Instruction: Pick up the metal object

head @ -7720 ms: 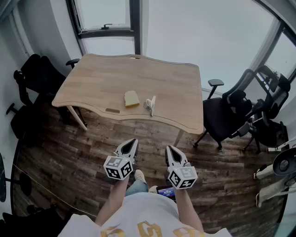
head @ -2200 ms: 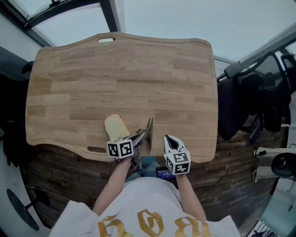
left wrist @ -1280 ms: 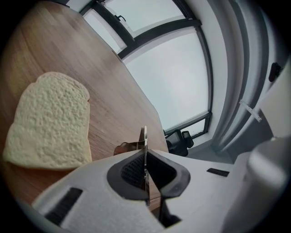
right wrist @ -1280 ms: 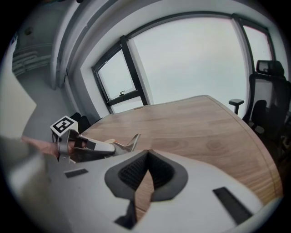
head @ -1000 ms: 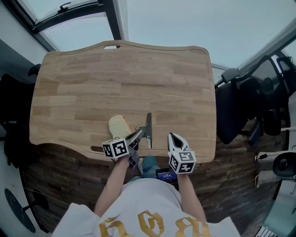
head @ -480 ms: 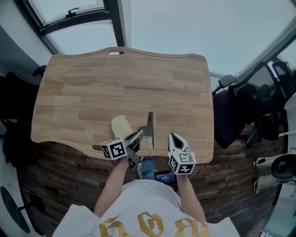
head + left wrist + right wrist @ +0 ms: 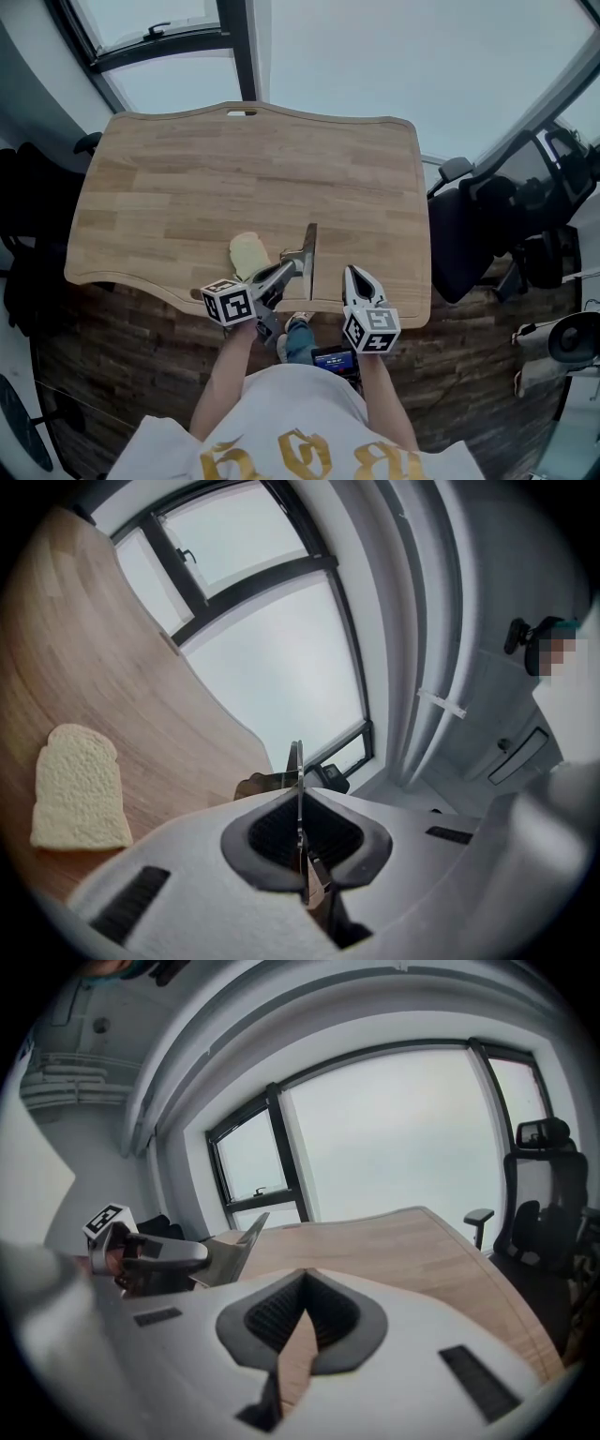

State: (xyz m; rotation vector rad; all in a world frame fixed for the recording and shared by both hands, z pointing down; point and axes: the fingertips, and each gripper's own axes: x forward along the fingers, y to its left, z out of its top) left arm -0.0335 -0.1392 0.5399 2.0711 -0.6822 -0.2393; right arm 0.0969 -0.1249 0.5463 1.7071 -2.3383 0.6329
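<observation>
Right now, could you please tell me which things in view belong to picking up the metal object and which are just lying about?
Job in hand:
- metal object
- left gripper, shut on it

Lying about:
- slice of bread on the table
- office chair at the right
- right gripper, shut and empty

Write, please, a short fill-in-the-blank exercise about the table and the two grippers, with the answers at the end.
1. The left gripper grips the metal object; the right gripper grips ____.
2. The slice of bread lies on the ____ table.
3. In the head view, the slice of bread is to the ____ of the metal object.

Missing words: nothing; wooden; left.
</observation>
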